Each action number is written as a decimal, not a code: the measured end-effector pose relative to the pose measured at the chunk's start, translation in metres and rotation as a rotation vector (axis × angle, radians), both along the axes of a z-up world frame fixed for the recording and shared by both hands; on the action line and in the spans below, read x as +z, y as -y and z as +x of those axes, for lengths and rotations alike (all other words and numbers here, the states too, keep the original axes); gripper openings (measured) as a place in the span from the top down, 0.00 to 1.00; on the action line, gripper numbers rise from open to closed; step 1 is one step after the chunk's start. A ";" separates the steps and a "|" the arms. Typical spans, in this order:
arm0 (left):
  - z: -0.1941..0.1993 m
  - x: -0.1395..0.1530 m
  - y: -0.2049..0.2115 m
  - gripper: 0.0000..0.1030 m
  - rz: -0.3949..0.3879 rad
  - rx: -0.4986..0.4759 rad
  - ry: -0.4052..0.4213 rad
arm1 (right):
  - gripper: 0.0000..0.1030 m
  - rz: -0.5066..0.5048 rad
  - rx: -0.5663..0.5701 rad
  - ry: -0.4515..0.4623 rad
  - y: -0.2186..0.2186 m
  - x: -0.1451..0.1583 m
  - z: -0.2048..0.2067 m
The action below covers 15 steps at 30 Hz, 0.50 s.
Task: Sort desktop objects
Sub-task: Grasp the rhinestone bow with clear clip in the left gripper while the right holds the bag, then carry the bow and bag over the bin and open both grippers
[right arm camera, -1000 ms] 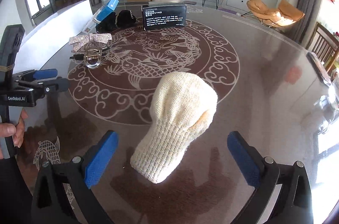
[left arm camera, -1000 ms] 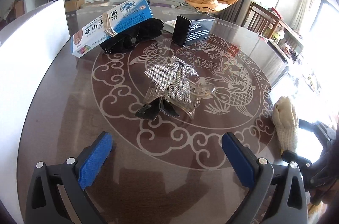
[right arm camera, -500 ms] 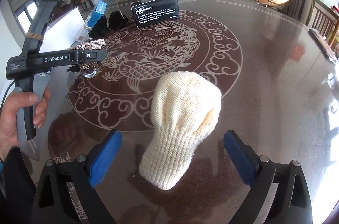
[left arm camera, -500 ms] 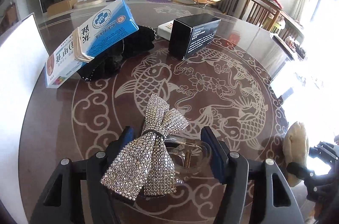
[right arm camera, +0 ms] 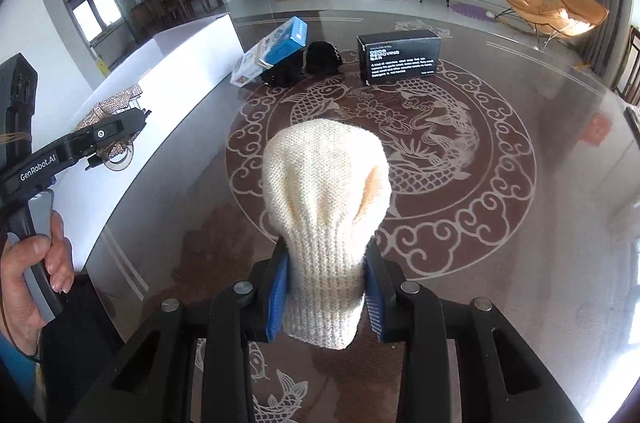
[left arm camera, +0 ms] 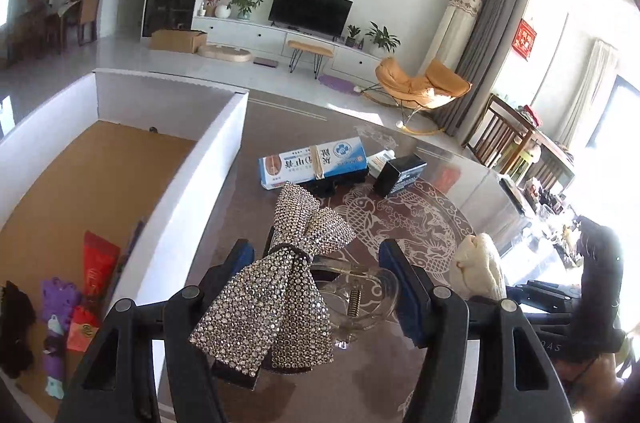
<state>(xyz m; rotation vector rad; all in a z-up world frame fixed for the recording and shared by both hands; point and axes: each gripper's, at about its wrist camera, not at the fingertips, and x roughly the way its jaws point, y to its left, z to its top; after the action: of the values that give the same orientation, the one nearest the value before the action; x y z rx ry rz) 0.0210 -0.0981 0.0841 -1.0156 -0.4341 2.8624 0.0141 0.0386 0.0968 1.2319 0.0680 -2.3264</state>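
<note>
- Two items are in hand at once – the left gripper [left arm camera: 316,287] grasps a rhinestone bow hair clip [left arm camera: 280,287], its blue pads pressed on the clear claw part, and carries it clear of the table [right arm camera: 520,263].
- The right gripper [right arm camera: 326,297] has a cream knitted glove [right arm camera: 326,191] by its cuff; the jaws are closing, and the pads already press the knit on both sides.
- In the left wrist view the white box [left arm camera: 192,191] lies at about nine o'clock from the clip, just beside it – its cardboard floor is mostly bare.
- Inside the box, at its near end, lie a red packet [left arm camera: 96,267], a purple item [left arm camera: 58,307] and something black [left arm camera: 16,319]; I cannot tell exactly what they are.
- So sorting looks partly done: a few things are boxed, two are held, neither yet dropped in.
- Left on the table, at twelve o'clock from the glove in the right wrist view: a blue-and-white carton [right arm camera: 274,51] leaning on a black bundle [right arm camera: 304,67], and a black box [right arm camera: 400,57] with white print.
- A small white tube [left arm camera: 380,159] shows behind the black box in the left view.
</note>
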 end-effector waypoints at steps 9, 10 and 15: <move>0.030 0.016 0.181 0.38 -0.123 0.304 0.156 | 0.67 -0.186 0.366 -0.041 0.211 0.071 0.014; 0.030 0.011 0.198 0.38 -0.127 0.328 0.191 | 0.67 -0.187 0.406 -0.028 0.236 0.071 0.017; 0.027 -0.023 0.240 0.37 -0.178 0.403 0.369 | 0.65 -0.128 0.532 0.052 0.328 0.043 0.037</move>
<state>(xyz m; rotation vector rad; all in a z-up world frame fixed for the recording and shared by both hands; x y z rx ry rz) 0.0484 -0.3378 0.0609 -1.6770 -0.4579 3.0996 0.0512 -0.2890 0.1399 1.0546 0.1994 -1.8097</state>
